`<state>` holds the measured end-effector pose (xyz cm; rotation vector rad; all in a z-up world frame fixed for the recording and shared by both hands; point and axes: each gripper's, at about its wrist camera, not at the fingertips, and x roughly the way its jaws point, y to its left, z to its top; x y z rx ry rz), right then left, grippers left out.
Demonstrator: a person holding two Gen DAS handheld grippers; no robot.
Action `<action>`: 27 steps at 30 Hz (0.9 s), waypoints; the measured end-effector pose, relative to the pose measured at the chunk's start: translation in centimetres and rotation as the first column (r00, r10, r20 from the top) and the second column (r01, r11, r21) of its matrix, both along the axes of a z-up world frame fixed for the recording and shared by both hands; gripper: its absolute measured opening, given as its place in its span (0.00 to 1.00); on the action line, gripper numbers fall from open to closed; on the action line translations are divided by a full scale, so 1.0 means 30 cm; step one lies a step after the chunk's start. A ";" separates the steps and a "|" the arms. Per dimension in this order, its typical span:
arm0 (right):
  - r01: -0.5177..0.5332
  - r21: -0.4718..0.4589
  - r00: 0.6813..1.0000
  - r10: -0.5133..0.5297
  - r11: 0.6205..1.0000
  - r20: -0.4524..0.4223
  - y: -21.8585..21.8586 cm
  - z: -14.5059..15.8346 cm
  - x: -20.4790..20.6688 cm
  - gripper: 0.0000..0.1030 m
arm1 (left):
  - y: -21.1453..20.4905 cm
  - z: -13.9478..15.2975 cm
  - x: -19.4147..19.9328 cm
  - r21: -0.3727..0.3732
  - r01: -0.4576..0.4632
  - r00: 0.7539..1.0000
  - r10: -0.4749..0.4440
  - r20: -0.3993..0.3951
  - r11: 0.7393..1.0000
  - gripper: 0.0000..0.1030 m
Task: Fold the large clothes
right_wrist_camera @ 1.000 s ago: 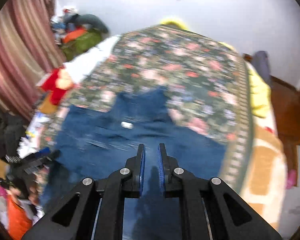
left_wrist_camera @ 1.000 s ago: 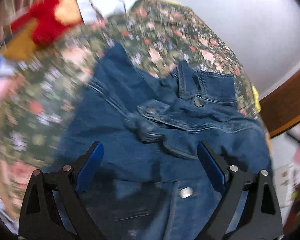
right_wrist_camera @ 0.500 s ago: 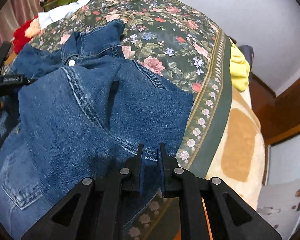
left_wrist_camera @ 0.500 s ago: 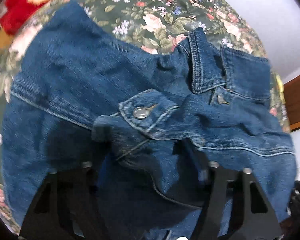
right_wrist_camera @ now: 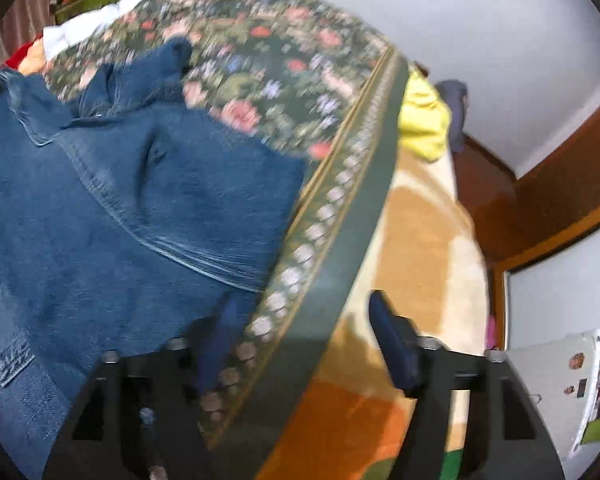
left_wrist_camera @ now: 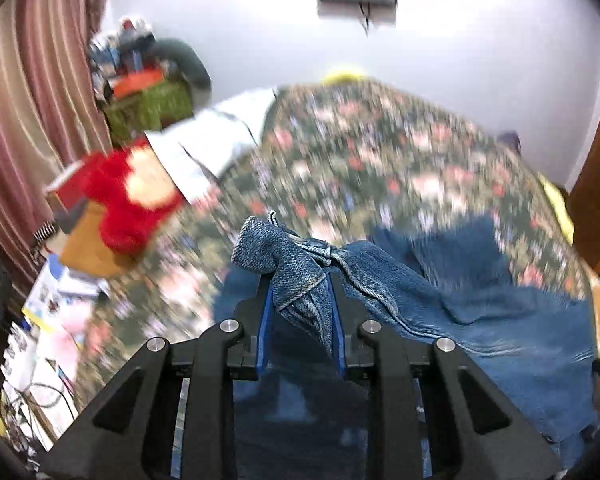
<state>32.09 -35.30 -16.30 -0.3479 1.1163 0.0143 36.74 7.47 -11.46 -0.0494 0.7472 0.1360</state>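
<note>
A blue denim jacket lies spread on a floral bedspread. My left gripper has its jaws closing on a bunched sleeve cuff. The cloth is pinched between the blue pads, and the cuff is held up off the bed. In the right wrist view the jacket covers the left side of the bedspread. My right gripper hangs over the bed's bordered edge. Its jaws are opening with no cloth between them, and its left finger is just beside the jacket's hem.
A red plush toy, a white cloth and a clutter pile sit by a striped curtain at the far left. Papers lie on the left. A yellow item and an orange-beige blanket lie right of the bedspread.
The left gripper went from wide open over the jacket to closed on the sleeve cuff and rose with it. The right gripper opened, let go of the jacket's hem and shifted toward the bed's edge.
</note>
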 end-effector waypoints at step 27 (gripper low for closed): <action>0.231 0.506 0.957 -0.099 0.831 -0.273 0.062 -0.089 0.143 0.74 | 0.290 -0.296 -0.195 0.022 0.010 0.968 -0.004 -0.251 1.000 0.74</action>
